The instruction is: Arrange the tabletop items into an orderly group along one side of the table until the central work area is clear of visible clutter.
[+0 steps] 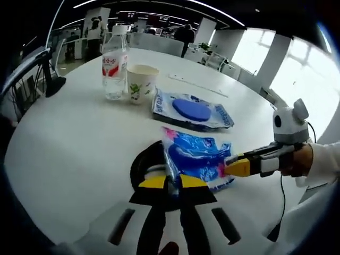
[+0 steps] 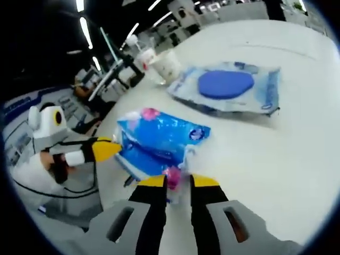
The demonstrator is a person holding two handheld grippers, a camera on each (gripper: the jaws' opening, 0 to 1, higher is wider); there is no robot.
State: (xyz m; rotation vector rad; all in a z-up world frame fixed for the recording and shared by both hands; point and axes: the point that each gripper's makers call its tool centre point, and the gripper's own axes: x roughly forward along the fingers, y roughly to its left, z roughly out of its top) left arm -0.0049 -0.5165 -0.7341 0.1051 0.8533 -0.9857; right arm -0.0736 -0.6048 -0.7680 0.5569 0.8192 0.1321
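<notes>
A blue and pink plastic packet (image 1: 194,151) (image 2: 159,135) is held from two ends. My left gripper (image 1: 173,183) is shut on its near edge, and it enters the right gripper view from the left (image 2: 114,149). My right gripper (image 2: 178,181) is shut on the packet's pink corner, and it enters the left gripper view from the right (image 1: 229,167) with a hand behind it. Beyond lies a flat wipes pack (image 1: 191,110) (image 2: 228,87) with a round blue lid. A paper cup (image 1: 141,82) (image 2: 170,64) and a water bottle (image 1: 115,61) (image 2: 139,50) stand farther back.
The round white table (image 1: 69,149) (image 2: 276,159) has bare surface to the left of the packet. A black curved thing (image 1: 139,164) lies under the packet's left side. A black lamp base (image 1: 53,85) sits at the far left edge. A thin white strip (image 1: 196,85) lies behind the wipes.
</notes>
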